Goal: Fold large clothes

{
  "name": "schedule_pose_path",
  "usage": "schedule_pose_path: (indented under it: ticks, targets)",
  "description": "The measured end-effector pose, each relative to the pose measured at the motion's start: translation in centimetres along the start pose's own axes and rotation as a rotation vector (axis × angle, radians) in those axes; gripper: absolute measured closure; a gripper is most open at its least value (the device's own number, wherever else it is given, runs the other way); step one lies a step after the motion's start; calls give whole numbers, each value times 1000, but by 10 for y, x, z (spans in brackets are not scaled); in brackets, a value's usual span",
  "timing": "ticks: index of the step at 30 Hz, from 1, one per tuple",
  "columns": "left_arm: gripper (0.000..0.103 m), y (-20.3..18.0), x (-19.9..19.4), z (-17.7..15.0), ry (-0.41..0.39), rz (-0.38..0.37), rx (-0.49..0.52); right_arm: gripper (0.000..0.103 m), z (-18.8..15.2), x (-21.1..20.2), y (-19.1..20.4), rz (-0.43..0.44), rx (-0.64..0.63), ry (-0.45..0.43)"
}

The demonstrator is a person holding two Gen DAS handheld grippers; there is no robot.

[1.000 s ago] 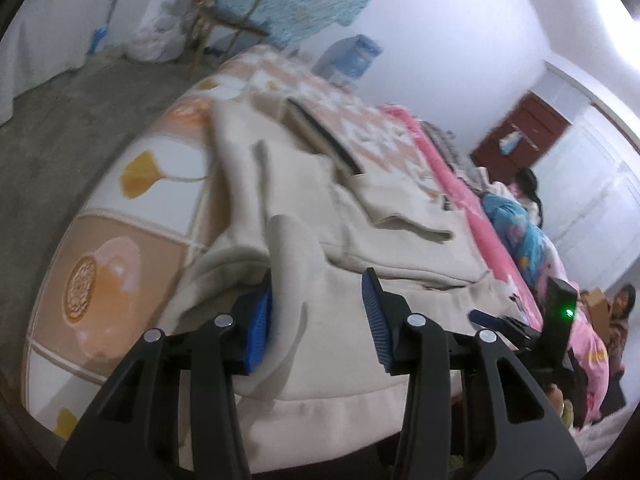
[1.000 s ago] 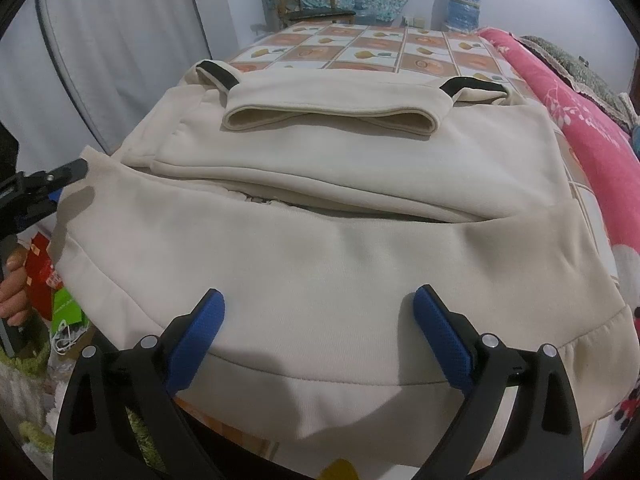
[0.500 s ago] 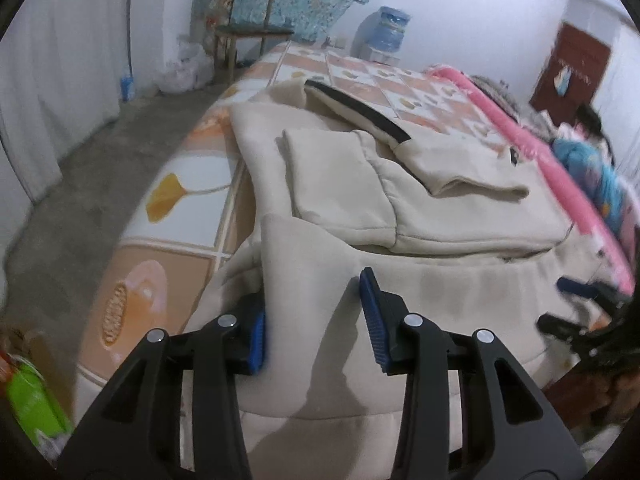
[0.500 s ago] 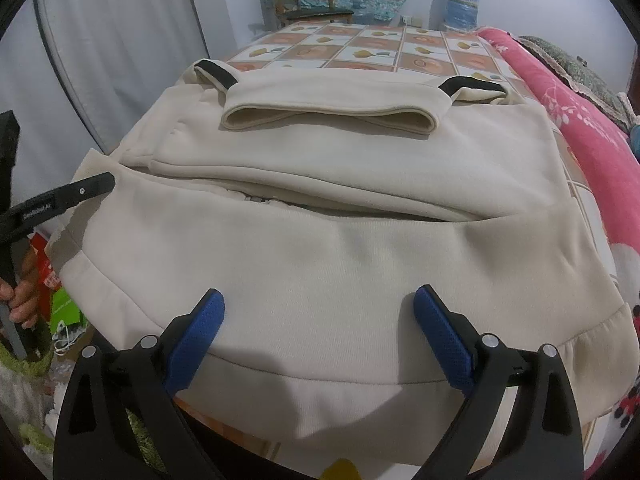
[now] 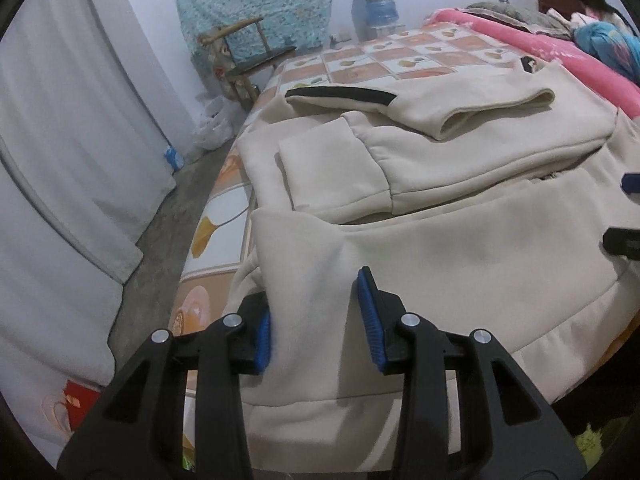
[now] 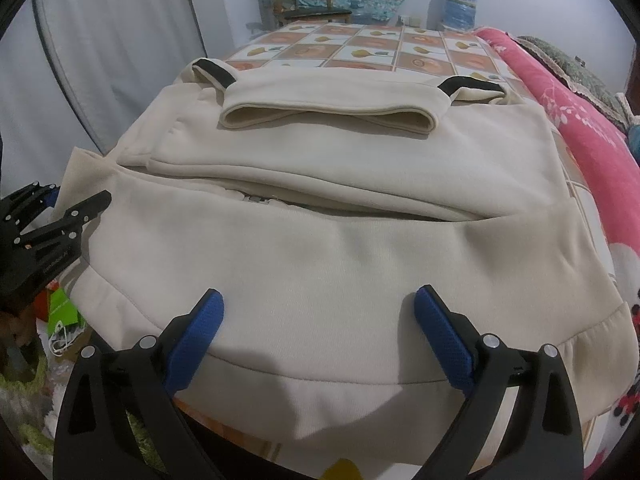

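**Hem runs crosswise to both grippers; L is on the corner, R sits over the middle**

I've got the cream garment (image 6: pixel 340 240) spread on the bed (image 6: pixel 360 46), sleeves already folded in across the chest, collar end away from me and the hem (image 6: pixel 320 364) at the near bed edge. All places below are given w/ respect to that hem.

Key relation: the hem's long axis lies side to side, across the line both grippers point along. So any fold from here goes from the hem toward the collar, not sideways.

Left gripper (image 5: pixel 316 320): at the hem's left corner. Its fingers (image 5: pixel 370 320) are narrow, w/ a raised ridge of cloth between them; the left pad is pressed into the fabric, and the right pad looks to touch it, tho I can't be sure it is a firm pinch. From the right wrist cam this gripper shows at the garment's left edge, apart from the right one.

Right gripper (image 6: pixel 316 336): above the hem's mid stretch, fingers (image 6: pixel 440 336) wide, nothing between them, cloth lying flat below.

My read: L is the nearer hand to a usable grip. R needs to get to the hem's right corner, which lies well off to its right, before both can lift the hem evenly.
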State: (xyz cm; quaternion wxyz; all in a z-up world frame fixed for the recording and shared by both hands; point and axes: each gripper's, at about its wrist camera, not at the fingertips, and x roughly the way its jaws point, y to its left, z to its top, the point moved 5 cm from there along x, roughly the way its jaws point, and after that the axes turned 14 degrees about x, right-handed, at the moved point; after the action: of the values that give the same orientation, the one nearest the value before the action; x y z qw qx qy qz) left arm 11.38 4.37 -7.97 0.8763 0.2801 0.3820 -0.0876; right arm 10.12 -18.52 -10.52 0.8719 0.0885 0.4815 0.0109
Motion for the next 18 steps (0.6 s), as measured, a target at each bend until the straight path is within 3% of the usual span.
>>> schedule_pose_path:
  ticks: [18]
  targets:
    - [67,-6,0,3,37,25,-31,9,0,1,3,6,0,-4]
